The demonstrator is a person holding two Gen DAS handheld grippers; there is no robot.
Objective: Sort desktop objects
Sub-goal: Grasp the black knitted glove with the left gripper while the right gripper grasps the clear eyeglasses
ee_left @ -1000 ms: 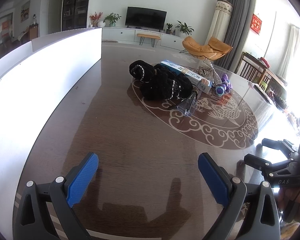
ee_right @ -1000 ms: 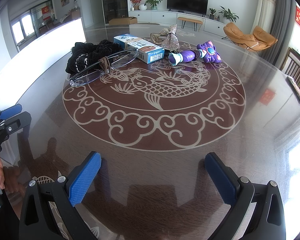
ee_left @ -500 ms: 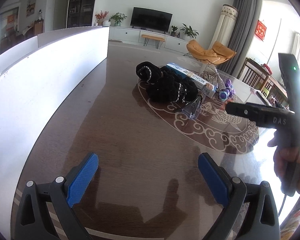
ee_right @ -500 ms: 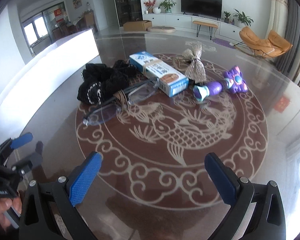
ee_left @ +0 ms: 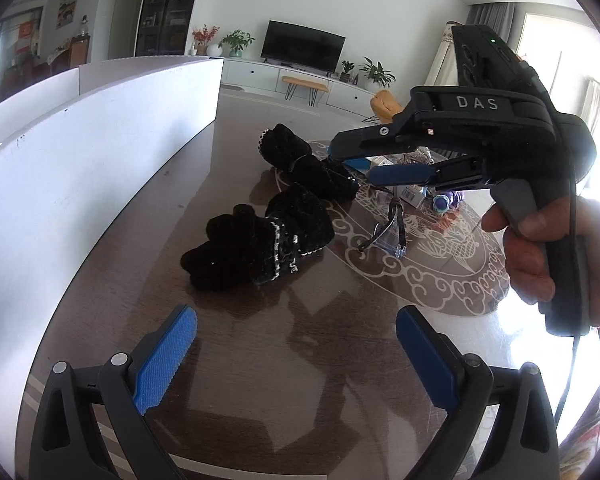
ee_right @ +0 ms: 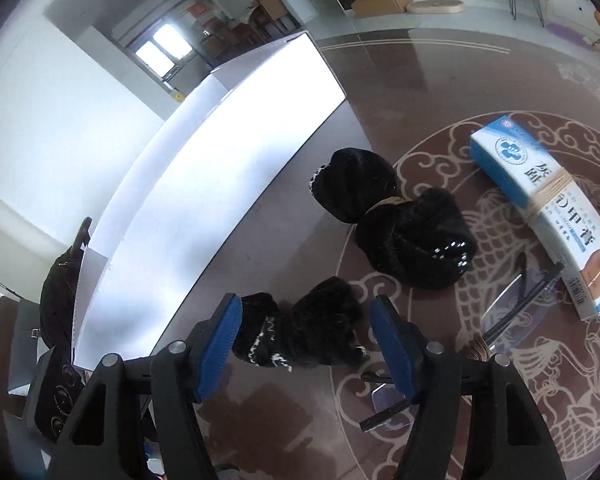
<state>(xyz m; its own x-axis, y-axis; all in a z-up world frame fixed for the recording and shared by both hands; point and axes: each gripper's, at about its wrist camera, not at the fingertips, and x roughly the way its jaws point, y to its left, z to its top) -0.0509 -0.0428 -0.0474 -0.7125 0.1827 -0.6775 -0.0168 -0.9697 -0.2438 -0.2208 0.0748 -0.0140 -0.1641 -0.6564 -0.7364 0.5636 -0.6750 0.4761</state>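
Two black knitted gloves lie on the dark table. The near glove (ee_left: 256, 246) (ee_right: 300, 330) lies apart from the far tied glove bundle (ee_left: 308, 168) (ee_right: 396, 220). My left gripper (ee_left: 296, 356) is open and empty, low over the table in front of the near glove. My right gripper (ee_right: 306, 340) is open, with its jaws on either side of the near glove, above it. In the left wrist view the right gripper (ee_left: 352, 164) hovers over the gloves. Clear glasses (ee_left: 390, 232) (ee_right: 516, 300), a blue-white box (ee_right: 548, 208) and a purple toy (ee_left: 444, 202) lie close by.
A long white box wall (ee_left: 100, 152) (ee_right: 228, 176) runs along the table's left side. A round carp pattern (ee_left: 440, 264) marks the table's middle. A hand (ee_left: 540, 248) holds the right gripper's handle.
The right gripper has swung left and forward over the gloves. One glove now lies apart from the bundle, nearer me. The left gripper has come closer to the gloves.
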